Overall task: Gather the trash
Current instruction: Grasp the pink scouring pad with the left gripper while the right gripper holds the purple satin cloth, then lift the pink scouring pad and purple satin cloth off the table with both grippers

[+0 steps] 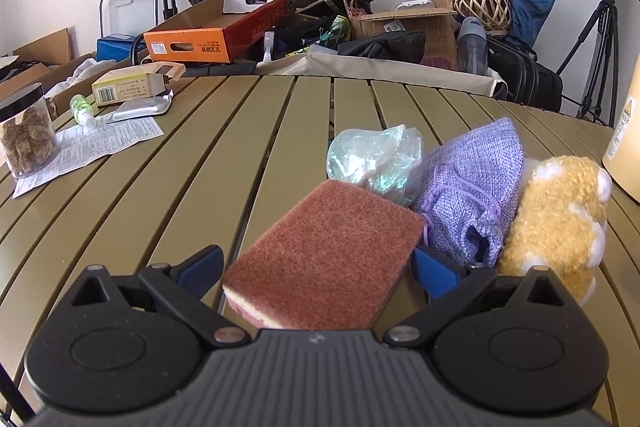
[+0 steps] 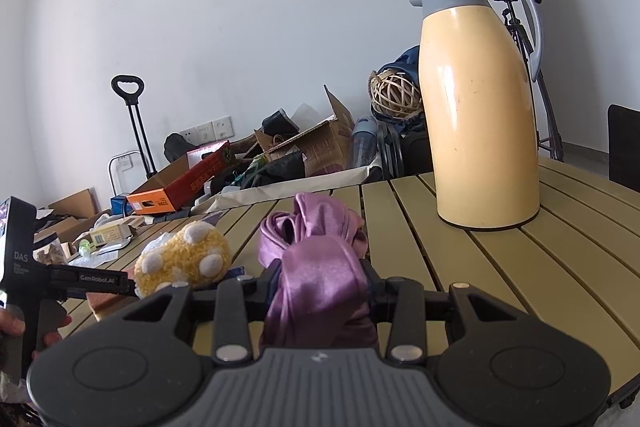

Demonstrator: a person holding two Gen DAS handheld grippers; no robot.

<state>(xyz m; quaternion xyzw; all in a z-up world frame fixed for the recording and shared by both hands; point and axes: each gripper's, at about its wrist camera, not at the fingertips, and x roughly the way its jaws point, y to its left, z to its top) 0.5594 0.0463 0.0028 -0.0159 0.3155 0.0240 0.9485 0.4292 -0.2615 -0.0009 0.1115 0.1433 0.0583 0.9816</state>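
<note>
In the left wrist view my left gripper (image 1: 318, 267) has its blue pads on both sides of a brown scouring sponge (image 1: 326, 257) and holds it just above the slatted table (image 1: 160, 211). Past it lie a crumpled clear plastic bag (image 1: 374, 157), a lilac knitted pouch (image 1: 474, 189) and a yellow plush toy (image 1: 556, 219). In the right wrist view my right gripper (image 2: 322, 277) is shut on a bunched purple satin cloth (image 2: 320, 267) over the table. The plush toy (image 2: 186, 257) sits to its left, next to the left gripper's body (image 2: 24, 267).
A tall yellow thermos (image 2: 480, 107) stands on the table at the right. At the far left lie a jar of snacks (image 1: 26, 131), a printed leaflet (image 1: 88, 147), a small box (image 1: 128, 87) and a foil pack (image 1: 140, 109). Cardboard boxes and bags are piled behind the table.
</note>
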